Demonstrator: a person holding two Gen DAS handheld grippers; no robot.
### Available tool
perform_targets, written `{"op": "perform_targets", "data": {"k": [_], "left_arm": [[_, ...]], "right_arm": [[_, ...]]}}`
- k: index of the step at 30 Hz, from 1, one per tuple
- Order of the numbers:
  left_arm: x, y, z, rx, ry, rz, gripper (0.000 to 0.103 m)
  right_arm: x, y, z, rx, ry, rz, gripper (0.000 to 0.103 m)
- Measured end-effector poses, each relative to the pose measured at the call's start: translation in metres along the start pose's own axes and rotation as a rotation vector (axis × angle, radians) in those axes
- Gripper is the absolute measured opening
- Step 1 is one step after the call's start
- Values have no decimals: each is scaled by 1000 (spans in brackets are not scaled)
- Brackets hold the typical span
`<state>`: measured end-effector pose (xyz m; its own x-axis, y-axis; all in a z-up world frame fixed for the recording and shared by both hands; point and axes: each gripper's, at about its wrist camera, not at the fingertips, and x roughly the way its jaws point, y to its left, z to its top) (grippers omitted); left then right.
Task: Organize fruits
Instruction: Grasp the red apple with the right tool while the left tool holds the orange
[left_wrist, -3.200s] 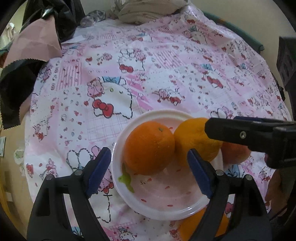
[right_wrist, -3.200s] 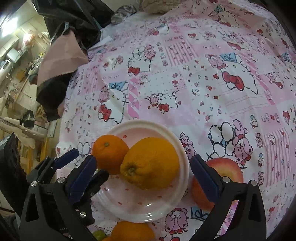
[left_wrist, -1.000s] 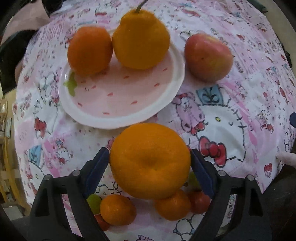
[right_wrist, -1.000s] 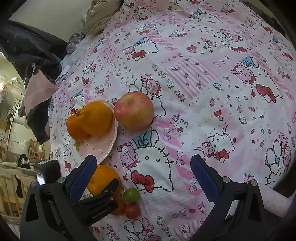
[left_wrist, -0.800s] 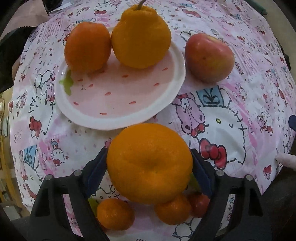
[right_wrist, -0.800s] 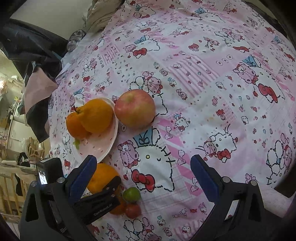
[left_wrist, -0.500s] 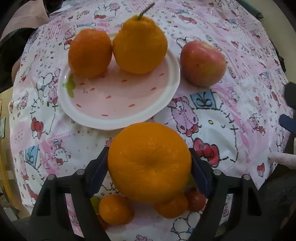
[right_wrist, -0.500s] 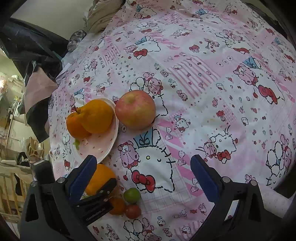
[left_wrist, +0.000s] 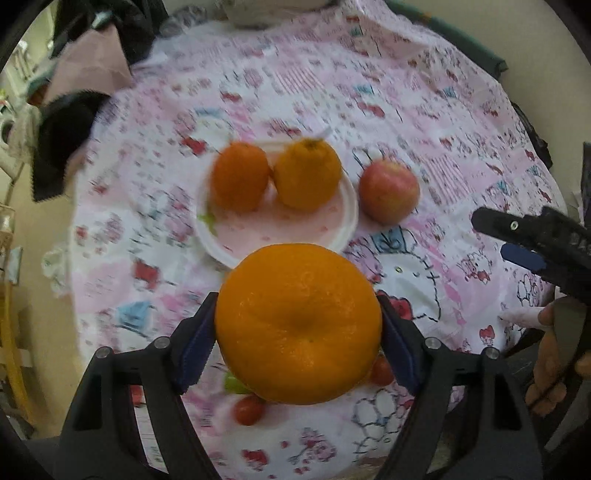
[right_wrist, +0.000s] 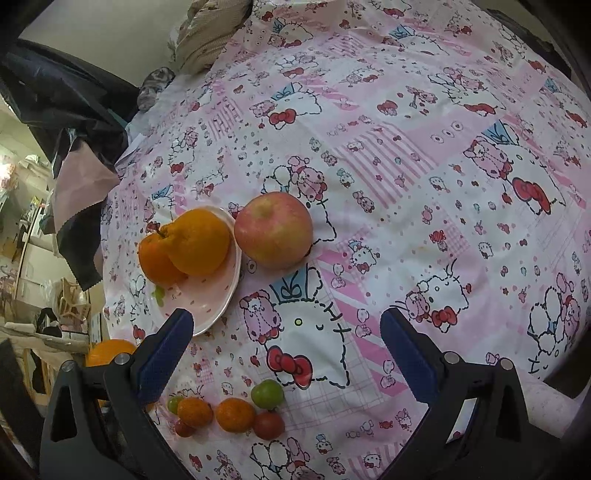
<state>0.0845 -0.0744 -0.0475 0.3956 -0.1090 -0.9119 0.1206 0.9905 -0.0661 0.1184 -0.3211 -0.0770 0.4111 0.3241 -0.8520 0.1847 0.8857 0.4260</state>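
Left gripper (left_wrist: 298, 328): clamped on large orange (left_wrist: 298, 323), held above the cloth short of the plate (left_wrist: 347, 225). Right gripper (right_wrist: 287, 349): jaws apart, empty. Handling: lower gently into the plate's bare front, clear of both fruits there.

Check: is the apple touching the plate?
Touching. In the right wrist view the apple sits against the plate rim with no cloth visible between them.

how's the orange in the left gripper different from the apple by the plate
The orange is solid orange, held clear of the cloth between the left gripper's pads; the apple is blotchy red and yellow and rests on the tablecloth, just outside the plate's rim. The orange shows a dimple facing the camera; the apple shows its stem dip on top. Both are round, whole fruit.
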Motion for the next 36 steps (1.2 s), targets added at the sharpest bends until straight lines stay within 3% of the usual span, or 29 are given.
{"op": "perform_targets", "data": {"k": [10,12,15,19,24,30,36], "left_arm": [[-34,38,10,-75,-56,26,77],[-36,44,11,-85,-67,30,77],[-34,52,13,-100,-74,29,77],[-26,57,12,-104,-84,34,77],[-5,67,10,-158,-25,-6,77],[7,77,11,-212,13,-11,77],[6,79,14,-224,5,-15,77]], "right_arm": [[-20,-23,20,99,-74,69,103],[-19,-30,27,118,-74,65,99],[-3,-35,39,117,-32,18,93],[28,-21,48,56,43,-4,93],[66,3,56,-56,94,-55,93],[111,13,60,-85,179,-120,94],[138,23,61,-112,222,-121,95]]}}
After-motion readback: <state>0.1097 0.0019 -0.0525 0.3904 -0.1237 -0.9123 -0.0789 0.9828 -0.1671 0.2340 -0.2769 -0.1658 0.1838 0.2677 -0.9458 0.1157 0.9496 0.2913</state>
